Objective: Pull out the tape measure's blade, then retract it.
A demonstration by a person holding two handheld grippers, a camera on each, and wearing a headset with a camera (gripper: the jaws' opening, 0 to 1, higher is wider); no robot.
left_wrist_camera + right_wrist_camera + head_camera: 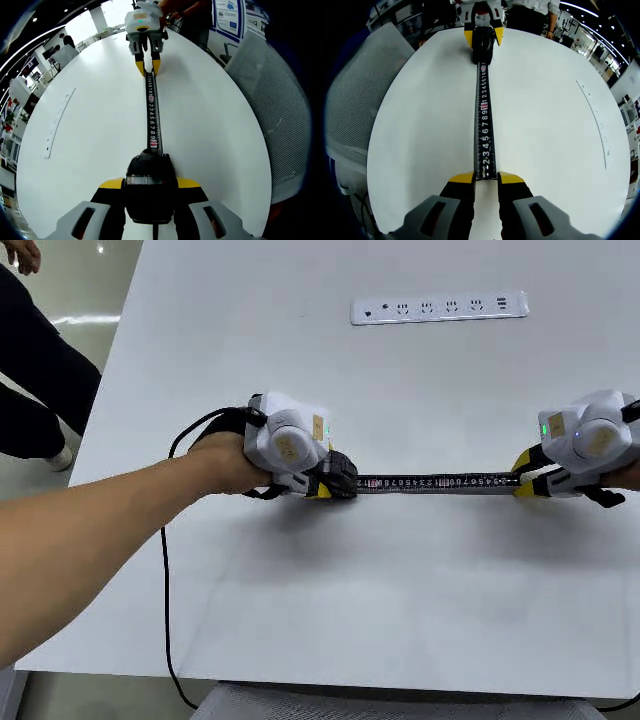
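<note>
Stretching flat along the white table (400, 600), on the person's side of the power strip (439, 307) and roughly parallel to it, the tape measure's blade (440, 481) lies drawn out, a narrow dark band with pale numerals and red marks at the tens. The left gripper (325, 483) pinches the black case (342, 475) between its yellow-tipped jaws, nearly level with the power strip's left end. The right gripper (527, 480) is clamped on the blade's free end, level with the power strip's right end.

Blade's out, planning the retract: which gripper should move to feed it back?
Right, probably: the right gripper pinches the blade at its free end, while the left gripper clamps the case as anchor.
</note>
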